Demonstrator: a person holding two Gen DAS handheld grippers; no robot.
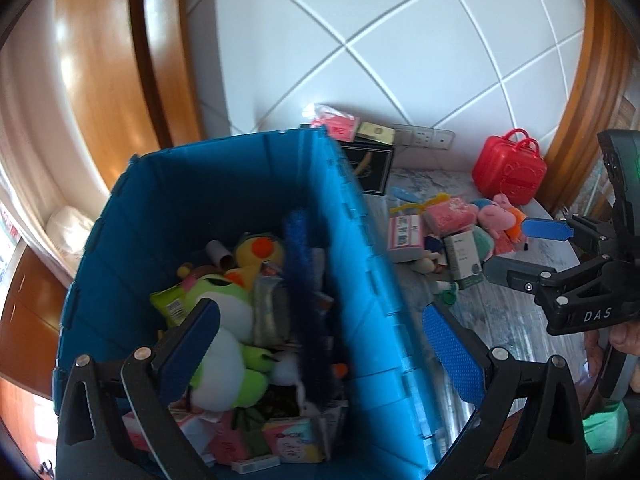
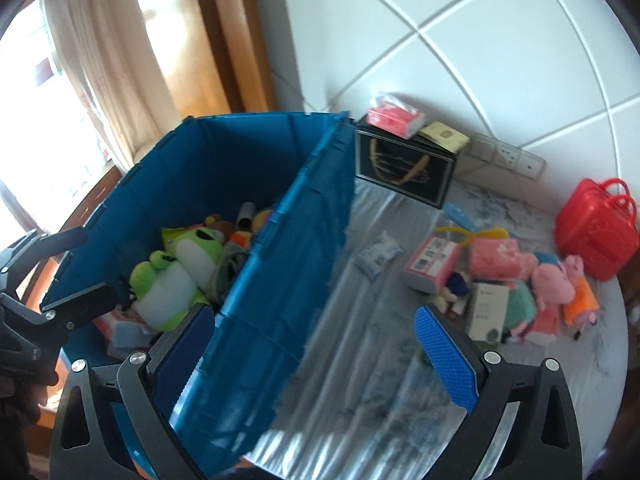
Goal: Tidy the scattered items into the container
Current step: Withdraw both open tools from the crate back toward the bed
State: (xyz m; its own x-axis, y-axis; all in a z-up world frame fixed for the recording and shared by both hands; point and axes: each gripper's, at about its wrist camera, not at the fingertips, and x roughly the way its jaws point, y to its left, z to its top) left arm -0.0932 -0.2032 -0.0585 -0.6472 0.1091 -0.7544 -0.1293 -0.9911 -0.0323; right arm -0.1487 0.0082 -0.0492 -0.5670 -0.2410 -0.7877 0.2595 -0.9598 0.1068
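A blue plastic crate [image 1: 360, 264] [image 2: 288, 240] holds a green frog plush [image 1: 224, 320] [image 2: 172, 280], a yellow plush [image 1: 256, 254], boxes and packets. A blurred dark blue object [image 1: 308, 312] hangs over the crate between my left fingers, not gripped. My left gripper [image 1: 320, 344] is open above the crate's right wall; it also shows in the right wrist view [image 2: 72, 268]. My right gripper [image 2: 316, 348] is open and empty over the crate's near wall; it also shows in the left wrist view [image 1: 516, 248]. Scattered items lie on the table: pink boxes [image 2: 432, 264], pig plushes [image 2: 560, 284], a white-green box [image 2: 488, 312].
A red toy case [image 2: 596, 228] stands at the far right. A black box [image 2: 404, 168] with a pink tissue pack [image 2: 396, 118] on top stands by the tiled wall. A small white packet [image 2: 376, 256] lies on the grey table cover [image 2: 360, 380]. Curtains hang at the left.
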